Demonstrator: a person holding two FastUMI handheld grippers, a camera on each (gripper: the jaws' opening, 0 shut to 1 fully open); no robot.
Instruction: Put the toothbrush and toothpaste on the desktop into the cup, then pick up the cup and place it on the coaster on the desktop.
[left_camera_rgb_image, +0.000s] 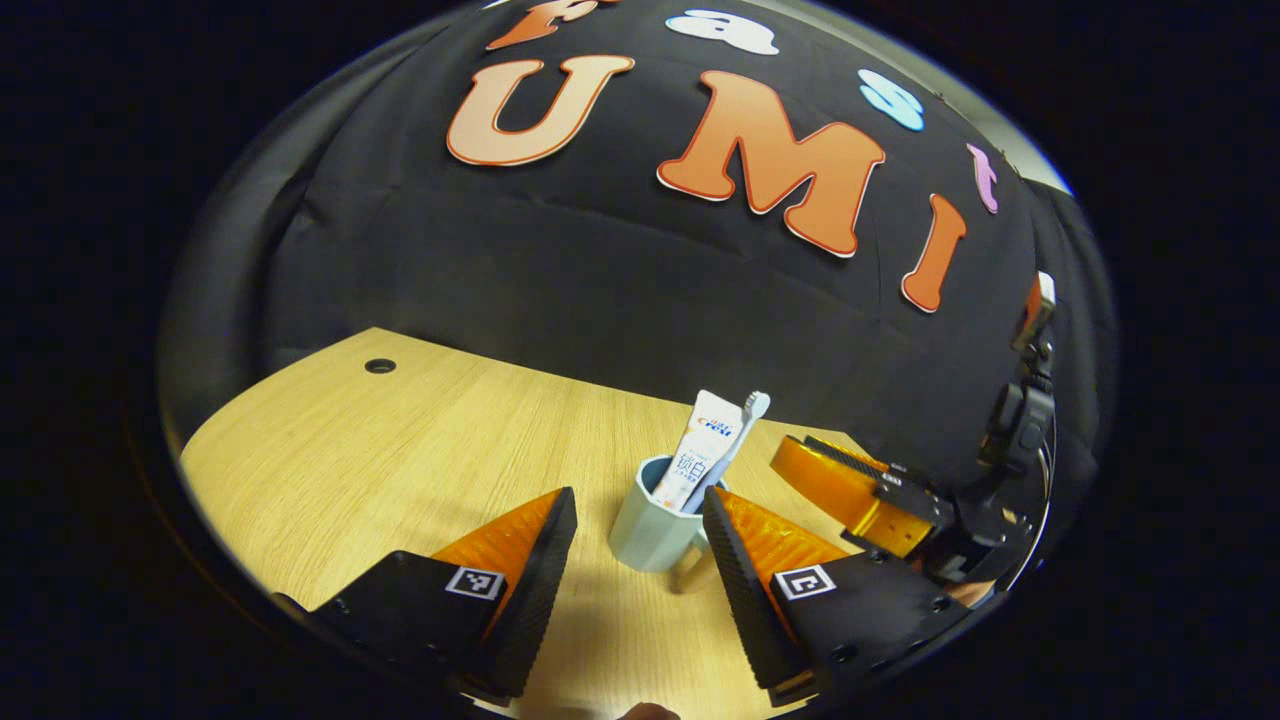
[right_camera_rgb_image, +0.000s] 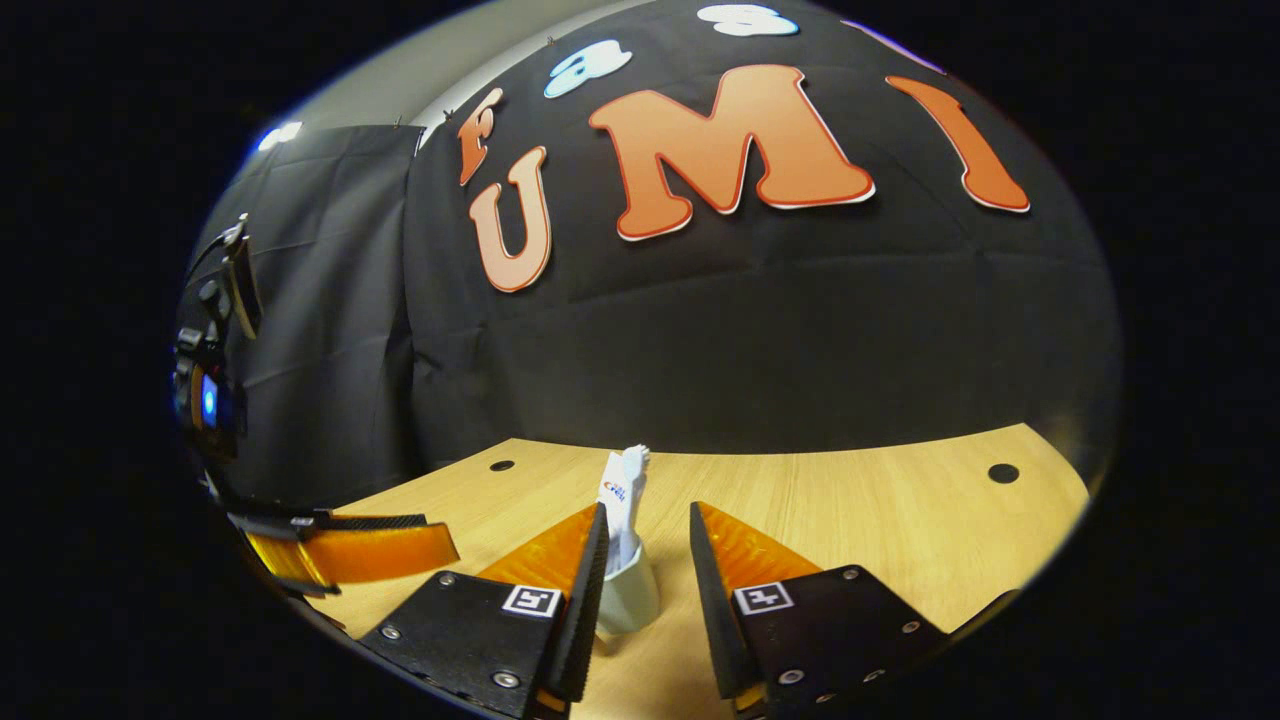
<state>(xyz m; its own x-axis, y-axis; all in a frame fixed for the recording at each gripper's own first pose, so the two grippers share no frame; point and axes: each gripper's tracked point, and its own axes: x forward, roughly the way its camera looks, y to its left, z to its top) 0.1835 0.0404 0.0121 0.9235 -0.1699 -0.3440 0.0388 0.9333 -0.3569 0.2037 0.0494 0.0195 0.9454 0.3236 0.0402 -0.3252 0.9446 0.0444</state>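
Observation:
A pale blue-grey cup (left_camera_rgb_image: 645, 535) stands on the wooden desktop (left_camera_rgb_image: 400, 450). A white toothpaste tube (left_camera_rgb_image: 703, 450) and a toothbrush (left_camera_rgb_image: 748, 415) stand upright in it, head up. My left gripper (left_camera_rgb_image: 638, 508) is open, and the cup sits just past and between its fingertips, the handle (left_camera_rgb_image: 690, 575) next to the right finger. The right gripper (left_camera_rgb_image: 850, 480) comes in low from the right, close to the cup. In the right gripper view that gripper (right_camera_rgb_image: 648, 520) is open. The cup (right_camera_rgb_image: 632, 595) with the tube (right_camera_rgb_image: 617, 500) stands between its fingers, against the left one, which partly hides it.
The desk has small round holes (left_camera_rgb_image: 380, 365) (right_camera_rgb_image: 1003, 473) near its back edge. Black cloth hangs right behind the desk. The left gripper (right_camera_rgb_image: 340, 550) reaches in from the left in the right gripper view, low over the desk (right_camera_rgb_image: 880, 510).

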